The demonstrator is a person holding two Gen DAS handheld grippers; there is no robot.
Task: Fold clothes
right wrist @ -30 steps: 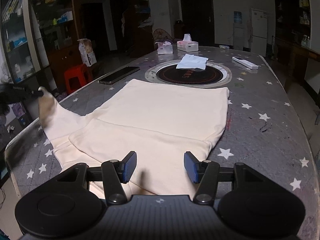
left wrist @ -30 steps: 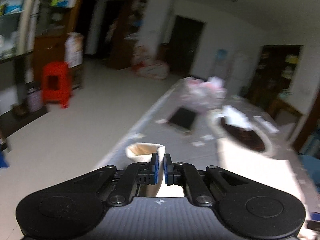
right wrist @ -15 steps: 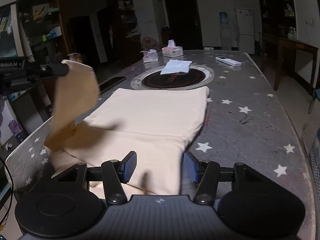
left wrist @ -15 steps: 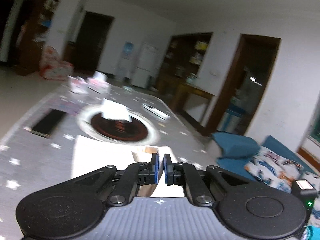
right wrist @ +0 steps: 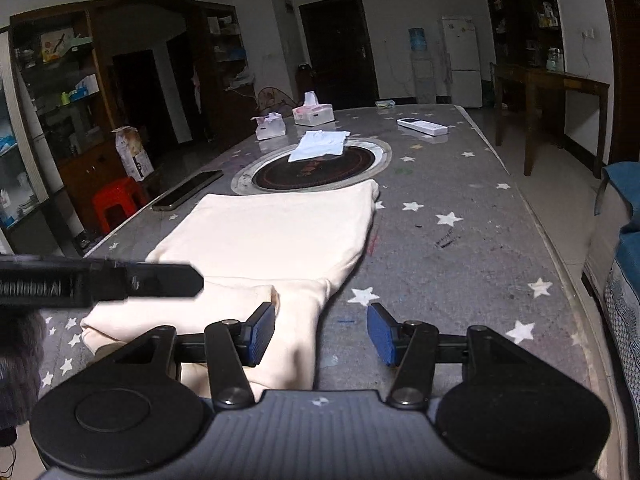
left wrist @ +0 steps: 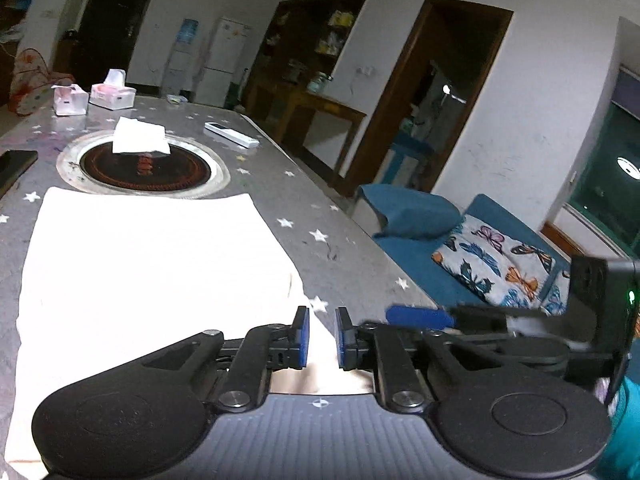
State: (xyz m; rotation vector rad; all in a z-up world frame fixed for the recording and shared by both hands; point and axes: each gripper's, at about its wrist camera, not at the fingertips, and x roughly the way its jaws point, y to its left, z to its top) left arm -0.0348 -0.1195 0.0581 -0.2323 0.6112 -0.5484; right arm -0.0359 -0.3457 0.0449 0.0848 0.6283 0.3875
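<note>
A cream garment (left wrist: 140,260) lies flat on the star-patterned table (right wrist: 440,272), with one sleeve (right wrist: 240,300) folded across its near end. My left gripper (left wrist: 321,338) hovers low over the garment's near right part. Its jaws are opening: a narrow gap shows between the blue pads, the cloth is seen through it and the pads do not press on it. In the right wrist view the left gripper (right wrist: 160,280) reaches in from the left above the sleeve. My right gripper (right wrist: 321,334) stands open over the garment's near right corner, holding nothing.
Beyond the garment is a round hob ring (right wrist: 320,168) with a white cloth (right wrist: 320,144) on it. A phone (right wrist: 188,196) lies at the left edge, two tissue boxes (right wrist: 312,114) and a remote (right wrist: 422,126) farther back. A blue sofa (left wrist: 460,248) lies to the right, a red stool (right wrist: 116,204) to the left.
My left gripper swung from the table's left edge across the garment, carrying the sleeve over it. Its jaws, shut before, now stand slightly apart and the sleeve lies down. The right gripper shifted slightly.
</note>
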